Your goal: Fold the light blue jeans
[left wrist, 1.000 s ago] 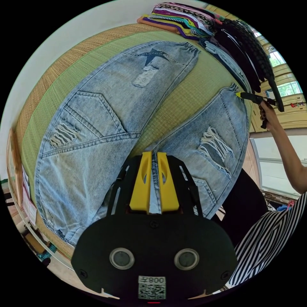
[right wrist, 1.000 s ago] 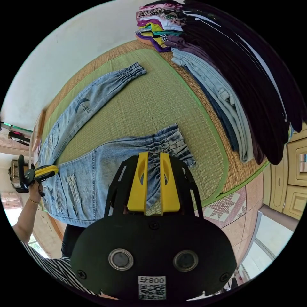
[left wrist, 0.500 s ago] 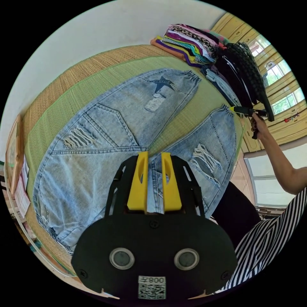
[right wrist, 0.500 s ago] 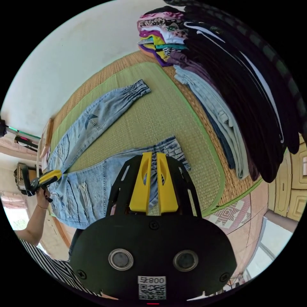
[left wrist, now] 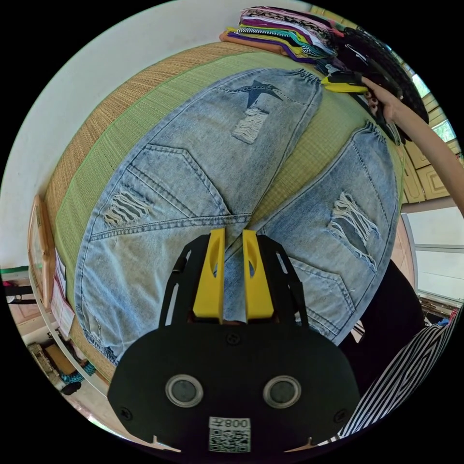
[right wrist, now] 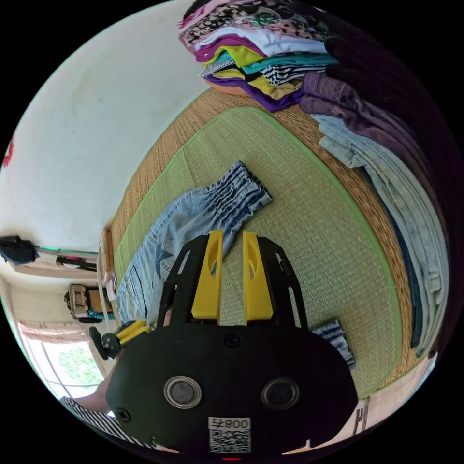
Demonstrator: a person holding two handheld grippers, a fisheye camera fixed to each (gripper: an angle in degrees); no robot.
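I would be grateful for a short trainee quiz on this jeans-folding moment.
1. True or false: the jeans are already folded in half.
2. Which part of the jeans lies nearest the right tongs?
3. Fill in: the jeans lie spread on a green woven ____.

Key: 1. False, both legs lie apart and flat. 2. A leg cuff. 3. mat.

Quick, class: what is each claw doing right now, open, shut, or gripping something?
Left claw: open, jaws either side of the crotch seam of the light blue ripped denim jeans.
Right claw: open, empty, above the far leg's cuff.
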